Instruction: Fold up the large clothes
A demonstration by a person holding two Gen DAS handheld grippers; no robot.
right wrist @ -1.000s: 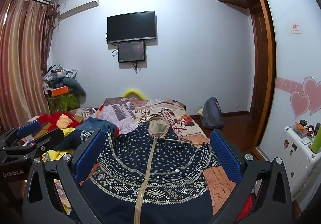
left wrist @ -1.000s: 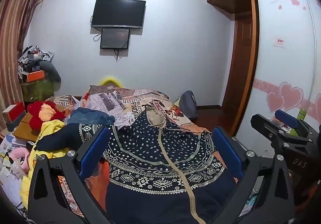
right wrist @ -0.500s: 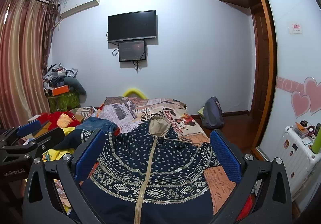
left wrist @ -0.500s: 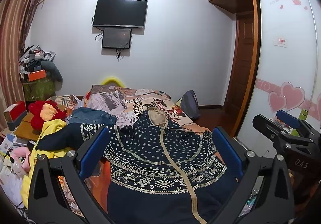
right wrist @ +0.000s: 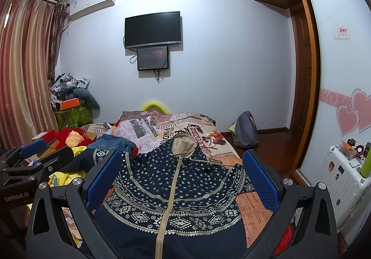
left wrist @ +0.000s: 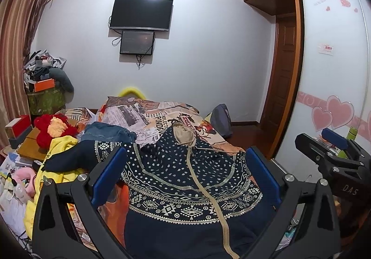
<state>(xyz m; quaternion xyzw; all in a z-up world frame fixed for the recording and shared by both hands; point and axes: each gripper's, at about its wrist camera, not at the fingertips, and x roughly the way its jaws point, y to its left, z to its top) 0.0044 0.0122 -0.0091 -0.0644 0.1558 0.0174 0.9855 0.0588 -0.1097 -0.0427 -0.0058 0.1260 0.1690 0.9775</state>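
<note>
A navy zip hoodie (left wrist: 185,180) (right wrist: 176,187) with beige patterns, a beige zipper and a beige-lined hood lies flat on the bed, hood pointing away from me. Its left sleeve (left wrist: 76,159) stretches out over the yellow clothes. My left gripper (left wrist: 185,163) hovers open above the hoodie's chest, holding nothing. My right gripper (right wrist: 182,166) also hangs open above the chest, with nothing between its blue pads. Each gripper shows at the edge of the other's view: the right one (left wrist: 334,143) and the left one (right wrist: 37,150).
The bed (left wrist: 157,117) has a newspaper-print cover. Folded jeans (left wrist: 106,131), a yellow garment (left wrist: 58,150) and a red plush toy (left wrist: 53,129) lie on its left. A backpack (right wrist: 245,129) sits on the floor, a white suitcase (right wrist: 347,180) by the wardrobe.
Both views have drifted very slightly; the grippers stay open above the hoodie, and the hoodie has not moved.
</note>
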